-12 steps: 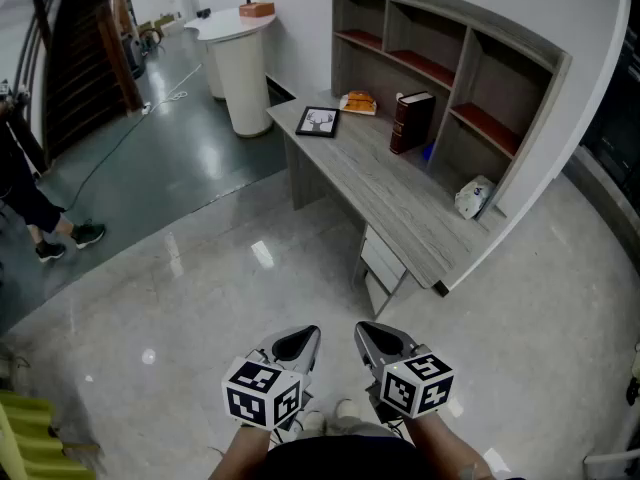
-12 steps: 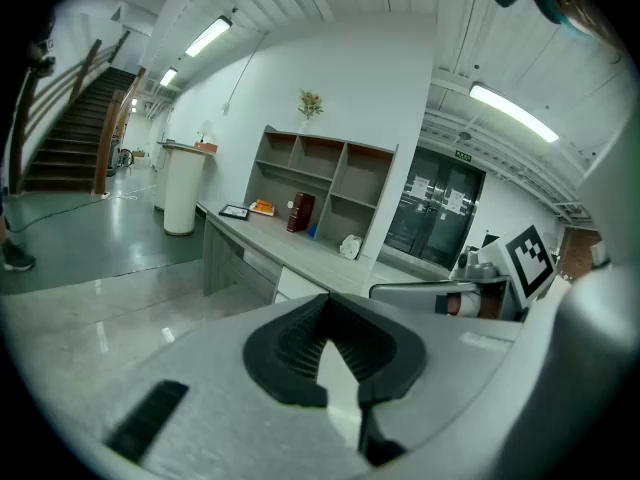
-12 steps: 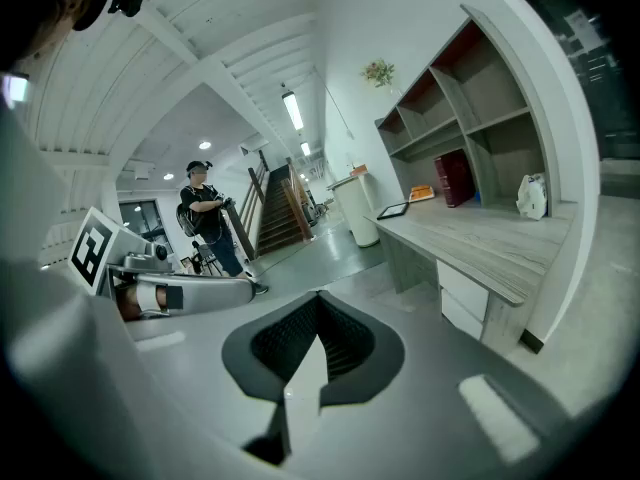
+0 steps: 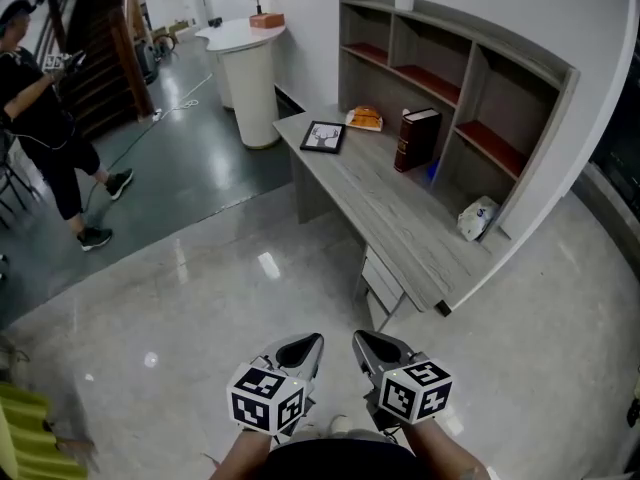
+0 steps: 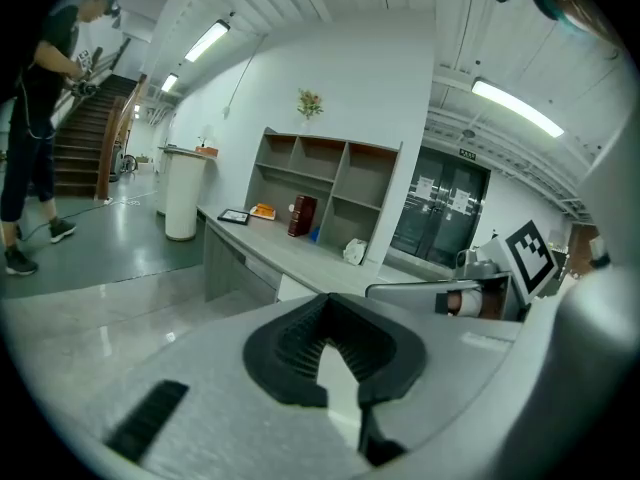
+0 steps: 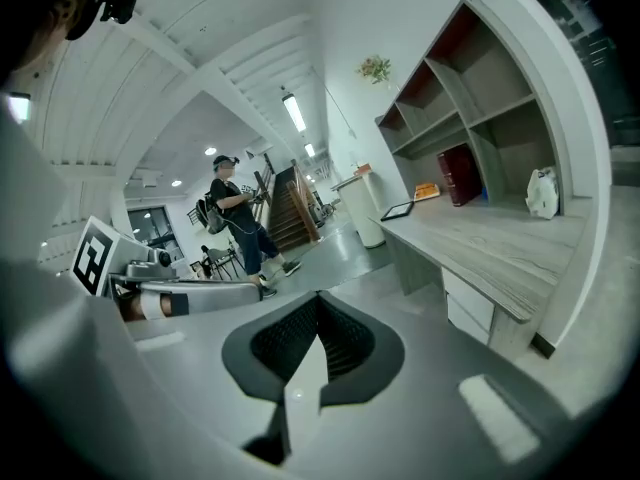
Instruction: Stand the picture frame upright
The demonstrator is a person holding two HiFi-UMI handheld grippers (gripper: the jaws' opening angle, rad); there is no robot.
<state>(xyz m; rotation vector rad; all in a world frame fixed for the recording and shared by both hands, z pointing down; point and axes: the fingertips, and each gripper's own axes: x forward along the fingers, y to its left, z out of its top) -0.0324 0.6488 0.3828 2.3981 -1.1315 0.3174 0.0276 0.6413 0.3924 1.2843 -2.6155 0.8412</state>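
Observation:
A black picture frame (image 4: 323, 137) lies flat near the far left end of the grey desk (image 4: 400, 218); it also shows small in the left gripper view (image 5: 235, 216) and the right gripper view (image 6: 399, 210). My left gripper (image 4: 306, 348) and right gripper (image 4: 366, 346) are held side by side low in the head view, over the floor, well short of the desk. Both are shut with nothing between their jaws.
On the desk stand a dark red book (image 4: 414, 139), an orange item (image 4: 365, 118) and a white bag (image 4: 477, 218), backed by a shelf unit (image 4: 470, 78). A white round counter (image 4: 248, 68) stands beyond. A person (image 4: 50, 118) walks at the left.
The head view has shifted slightly; the desk sits a little lower and to the right. The person at the left has come further into view. Both grippers remain shut and close together.

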